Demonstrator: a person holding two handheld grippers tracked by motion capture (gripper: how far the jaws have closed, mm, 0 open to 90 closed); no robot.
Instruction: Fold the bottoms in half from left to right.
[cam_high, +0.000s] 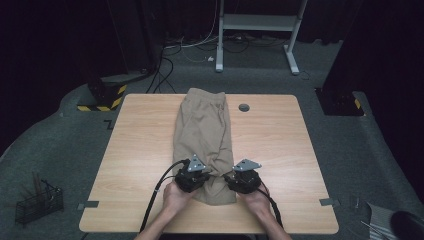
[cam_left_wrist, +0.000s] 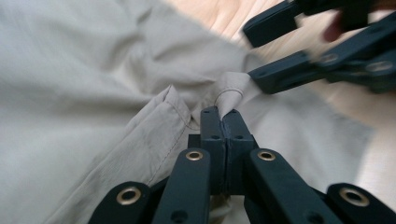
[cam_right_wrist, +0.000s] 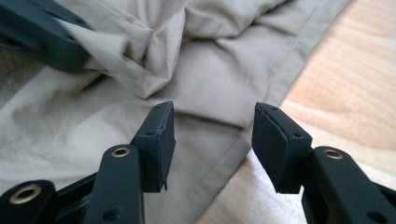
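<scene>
Beige shorts (cam_high: 204, 135) lie lengthwise down the middle of a wooden table (cam_high: 135, 165), waistband at the far edge, hems toward the person. At the floor's lower left, a black wire basket (cam_high: 39, 204) holds a few dark tools. Both forearms reach in from the near edge, side by side. The left gripper (cam_left_wrist: 223, 122) is clamped tight on a fold of hem. The right gripper (cam_right_wrist: 211, 140) hovers with jaws apart over the shorts' edge, gripping nothing.

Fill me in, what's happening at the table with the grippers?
A person is working on beige shorts laid lengthwise on a wooden table, one gripper in each hand. The left gripper is shut on a fold of the fabric near the hem. The right gripper is open over the shorts' edge, gripping nothing.
</scene>
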